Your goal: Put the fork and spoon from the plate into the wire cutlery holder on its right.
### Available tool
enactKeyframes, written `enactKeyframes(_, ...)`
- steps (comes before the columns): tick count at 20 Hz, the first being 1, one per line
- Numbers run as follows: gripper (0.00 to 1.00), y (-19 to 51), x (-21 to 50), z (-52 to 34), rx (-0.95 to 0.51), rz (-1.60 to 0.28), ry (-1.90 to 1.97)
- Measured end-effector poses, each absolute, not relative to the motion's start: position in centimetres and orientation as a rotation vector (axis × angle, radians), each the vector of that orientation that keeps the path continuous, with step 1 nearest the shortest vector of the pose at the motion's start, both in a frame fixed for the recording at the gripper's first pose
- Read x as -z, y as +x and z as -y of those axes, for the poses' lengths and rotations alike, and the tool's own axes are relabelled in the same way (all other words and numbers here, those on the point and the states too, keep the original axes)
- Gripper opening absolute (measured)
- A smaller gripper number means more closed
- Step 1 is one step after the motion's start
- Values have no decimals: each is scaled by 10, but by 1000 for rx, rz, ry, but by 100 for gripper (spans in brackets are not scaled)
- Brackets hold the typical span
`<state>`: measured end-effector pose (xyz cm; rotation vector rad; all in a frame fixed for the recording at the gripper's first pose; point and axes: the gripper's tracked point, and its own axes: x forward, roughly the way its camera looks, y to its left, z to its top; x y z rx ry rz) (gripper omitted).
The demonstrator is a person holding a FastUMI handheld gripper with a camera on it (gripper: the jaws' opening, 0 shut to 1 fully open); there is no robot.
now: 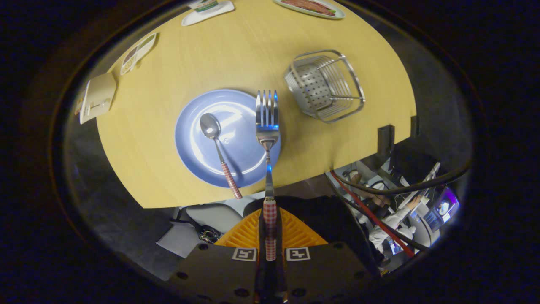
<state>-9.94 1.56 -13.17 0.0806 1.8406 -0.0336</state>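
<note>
While spoon, shiny bowl and red-check handle, lies on glossy blue round plate, tongs are closed tight on fork's matching check handle, tines out over plate's right rim. Wire cutlery holder, perforated steel, stands right on the smooth yellow wood bench. Cables and floor clutter below bench edge, indistinct.

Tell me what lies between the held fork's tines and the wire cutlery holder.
Bare wooden table, by the gripper view. The tool is shut on the fork, held above the plate's edge, with the wire cutlery holder beyond.
</note>
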Motion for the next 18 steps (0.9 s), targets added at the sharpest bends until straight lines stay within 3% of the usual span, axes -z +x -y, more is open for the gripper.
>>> enactKeyframes(6,11,-63,103,-8,165,-2058,473)
enactKeyframes(12,11,-8,74,-21,170,-2214,1064)
enactKeyframes(18,11,20,89,1,159,-2282,1277)
